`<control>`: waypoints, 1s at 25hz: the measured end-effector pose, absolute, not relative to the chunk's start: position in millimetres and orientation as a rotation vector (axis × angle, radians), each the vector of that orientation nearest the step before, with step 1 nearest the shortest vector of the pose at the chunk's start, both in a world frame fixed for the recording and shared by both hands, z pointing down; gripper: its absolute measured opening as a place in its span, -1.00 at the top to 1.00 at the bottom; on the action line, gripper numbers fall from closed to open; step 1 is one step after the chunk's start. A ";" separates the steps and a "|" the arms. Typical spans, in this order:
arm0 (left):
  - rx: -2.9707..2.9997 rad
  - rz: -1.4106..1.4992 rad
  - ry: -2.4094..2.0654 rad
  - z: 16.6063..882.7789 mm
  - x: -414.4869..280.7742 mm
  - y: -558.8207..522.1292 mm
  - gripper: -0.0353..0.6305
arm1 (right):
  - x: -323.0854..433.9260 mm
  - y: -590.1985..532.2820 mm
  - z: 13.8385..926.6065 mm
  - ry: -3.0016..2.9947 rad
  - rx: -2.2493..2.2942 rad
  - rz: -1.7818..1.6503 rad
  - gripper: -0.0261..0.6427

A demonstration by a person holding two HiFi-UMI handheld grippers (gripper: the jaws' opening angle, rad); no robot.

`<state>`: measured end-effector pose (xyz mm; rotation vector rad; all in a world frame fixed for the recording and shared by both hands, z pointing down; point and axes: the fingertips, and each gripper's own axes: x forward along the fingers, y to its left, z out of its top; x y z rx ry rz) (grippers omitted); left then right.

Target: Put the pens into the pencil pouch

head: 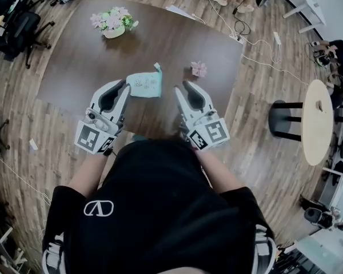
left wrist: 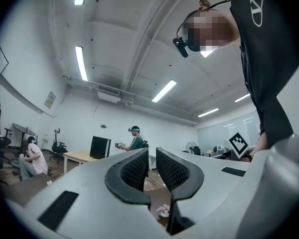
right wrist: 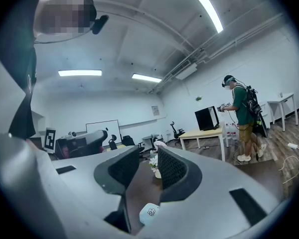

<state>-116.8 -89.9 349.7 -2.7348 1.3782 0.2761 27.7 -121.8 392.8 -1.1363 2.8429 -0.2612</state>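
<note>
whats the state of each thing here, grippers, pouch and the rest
left gripper: shut, nothing between the jaws
right gripper: open, nothing between the jaws
pencil pouch: lying on the table, not held; open or zipped can't be told
flower pot: upright on the table
pink flower: lying loose on the table
pens: none in view
</note>
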 end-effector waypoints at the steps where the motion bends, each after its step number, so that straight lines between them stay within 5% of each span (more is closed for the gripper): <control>1: -2.722 0.266 1.384 347.8 -118.1 -88.4 0.80 | 26.0 -121.4 392.4 2.847 -1.137 -0.258 0.58; 25: -2.712 0.218 1.442 360.3 -113.7 -78.7 0.88 | 34.6 -109.7 392.9 2.832 -1.209 -0.128 0.88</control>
